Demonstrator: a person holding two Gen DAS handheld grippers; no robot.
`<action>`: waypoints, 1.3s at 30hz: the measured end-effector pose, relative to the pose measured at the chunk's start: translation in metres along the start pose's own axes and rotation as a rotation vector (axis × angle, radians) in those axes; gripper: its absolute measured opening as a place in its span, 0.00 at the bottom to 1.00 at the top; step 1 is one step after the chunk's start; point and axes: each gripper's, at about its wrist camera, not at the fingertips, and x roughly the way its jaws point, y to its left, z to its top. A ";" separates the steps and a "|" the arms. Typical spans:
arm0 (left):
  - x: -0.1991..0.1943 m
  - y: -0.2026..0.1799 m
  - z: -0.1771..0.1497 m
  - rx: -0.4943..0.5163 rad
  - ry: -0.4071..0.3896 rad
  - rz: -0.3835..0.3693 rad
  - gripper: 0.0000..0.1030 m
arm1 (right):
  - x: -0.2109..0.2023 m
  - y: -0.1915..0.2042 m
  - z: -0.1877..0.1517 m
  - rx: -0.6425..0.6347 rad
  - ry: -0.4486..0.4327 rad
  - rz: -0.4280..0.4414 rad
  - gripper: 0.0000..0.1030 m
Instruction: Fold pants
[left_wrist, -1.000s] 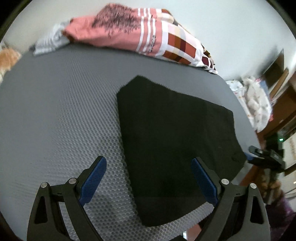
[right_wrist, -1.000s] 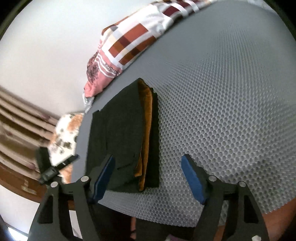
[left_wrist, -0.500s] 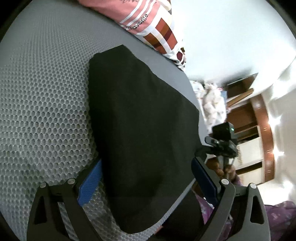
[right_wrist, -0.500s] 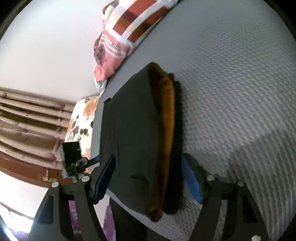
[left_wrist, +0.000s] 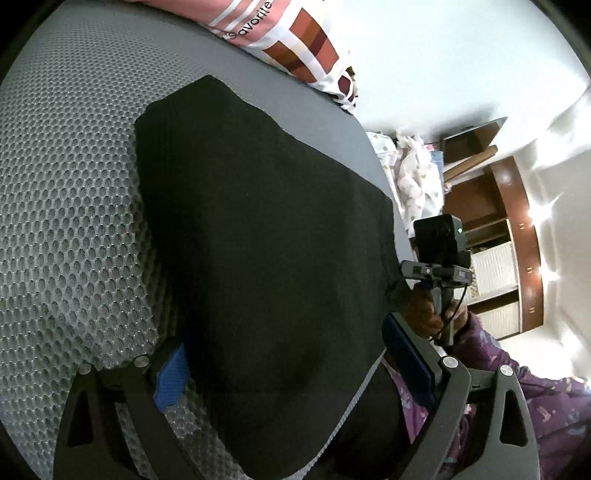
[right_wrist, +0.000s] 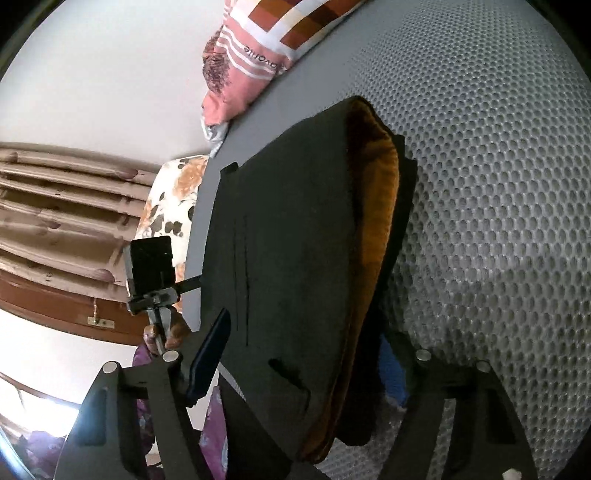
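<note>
The folded black pants (left_wrist: 258, 240) lie on a grey mesh mat (left_wrist: 74, 184); an orange-brown lining shows along their right fold (right_wrist: 376, 229). My left gripper (left_wrist: 288, 369) is open and straddles the near left end of the pants, one blue pad (left_wrist: 170, 376) on the mat and the other past the mat's edge. My right gripper (right_wrist: 300, 365) straddles the pants (right_wrist: 295, 240) at their opposite end. Its jaws are closing with the cloth between them, and the pads do not visibly press. Its right pad (right_wrist: 391, 373) is partly hidden behind the fold.
A pink, striped and checked cloth (left_wrist: 295, 48) lies at the far end of the mat. The mat's edge (left_wrist: 384, 173) runs close beside the pants. Past it are a wooden cupboard (left_wrist: 498, 221), a floral cushion (right_wrist: 173, 199) and a person's purple sleeve (left_wrist: 535, 406).
Both grippers have tipped downward and come in over the near ends of the pants, which now fill the gap between each pair of jaws. The pants have not moved.
</note>
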 end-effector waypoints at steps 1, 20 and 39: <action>0.001 -0.002 -0.001 0.006 0.001 0.016 0.92 | 0.001 -0.001 0.001 0.004 -0.003 -0.010 0.59; 0.007 -0.025 -0.017 0.064 -0.056 0.288 0.75 | -0.006 -0.025 -0.003 0.038 -0.036 0.009 0.47; -0.013 -0.058 -0.033 0.206 -0.221 0.580 0.20 | 0.003 0.010 -0.014 -0.058 -0.136 -0.069 0.23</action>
